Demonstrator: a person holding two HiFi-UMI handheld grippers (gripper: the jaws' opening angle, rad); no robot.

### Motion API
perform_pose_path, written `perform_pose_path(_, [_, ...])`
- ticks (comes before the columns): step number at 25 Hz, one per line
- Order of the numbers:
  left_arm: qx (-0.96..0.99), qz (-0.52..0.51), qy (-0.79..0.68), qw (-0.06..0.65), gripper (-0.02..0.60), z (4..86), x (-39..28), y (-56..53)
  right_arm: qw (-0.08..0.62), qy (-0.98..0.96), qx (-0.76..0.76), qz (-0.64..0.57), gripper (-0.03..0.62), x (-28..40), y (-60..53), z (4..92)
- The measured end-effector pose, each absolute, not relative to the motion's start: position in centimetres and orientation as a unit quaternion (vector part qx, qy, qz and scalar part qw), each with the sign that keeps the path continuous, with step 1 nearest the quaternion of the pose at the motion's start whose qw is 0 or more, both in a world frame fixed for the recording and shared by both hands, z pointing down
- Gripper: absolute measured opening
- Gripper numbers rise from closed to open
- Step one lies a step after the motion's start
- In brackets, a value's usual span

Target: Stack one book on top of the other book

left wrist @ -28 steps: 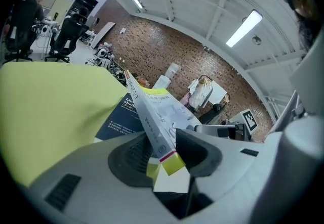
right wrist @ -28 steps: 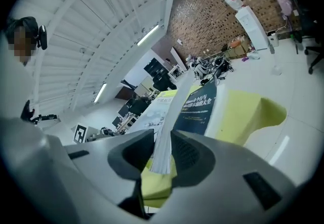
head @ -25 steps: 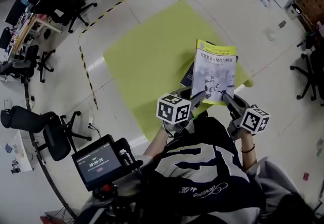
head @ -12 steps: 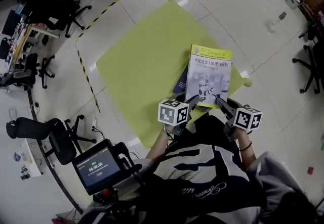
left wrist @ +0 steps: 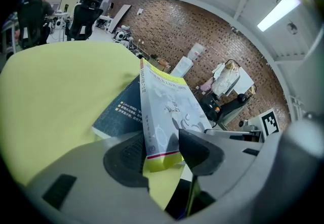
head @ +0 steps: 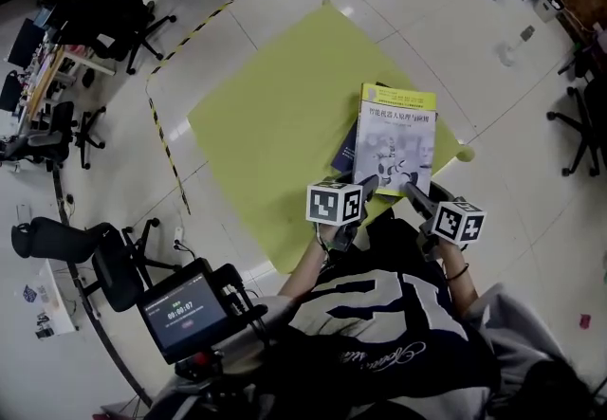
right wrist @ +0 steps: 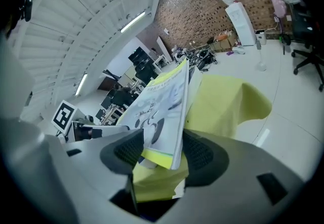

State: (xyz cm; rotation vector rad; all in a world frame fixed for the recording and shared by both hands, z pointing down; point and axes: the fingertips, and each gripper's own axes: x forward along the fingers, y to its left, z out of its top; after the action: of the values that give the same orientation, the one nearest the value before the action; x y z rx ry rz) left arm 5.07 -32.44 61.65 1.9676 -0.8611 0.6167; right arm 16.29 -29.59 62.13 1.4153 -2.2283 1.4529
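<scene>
Yellow book point(head: 395, 138): down flat on the dark blue book point(left wrist: 117, 113), a touch askew, and the stack is made!
Dark blue book: on the yellow-green cloth point(head: 270, 115), peeking out along the top book's left edge.
Left gripper point(left wrist: 163, 154): jaws have just been opening; the yellow book's near-left corner sits between them, unsqueezed.
Right gripper point(right wrist: 162, 154): jaws have just been opening wide; the near-right corner sits loose between the pads.
</scene>
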Motion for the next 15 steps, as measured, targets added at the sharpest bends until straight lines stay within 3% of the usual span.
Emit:
perform_pose_path(3, [0.785, 0.276, -0.366, 0.416, 0.195, 61.9, 3.9, -31.8, 0.056, -0.734, 0.48, 0.477, 0.229, 16.7, -28.9, 61.8])
perform_pose_path(7, [0.784, 0.33, -0.406, 0.334, 0.204, 61.3, -0.7, -28.9, 0.035, -0.729, 0.503, 0.463, 0.229, 15.9, -25.4, 60.7])
perform_pose_path(15, [0.815, 0.224, -0.402, 0.353, 0.204, 57.3, -4.1, -22.9, -0.023, -0.739, 0.523, 0.424, 0.227, 12.8, -19.5, 56.2])
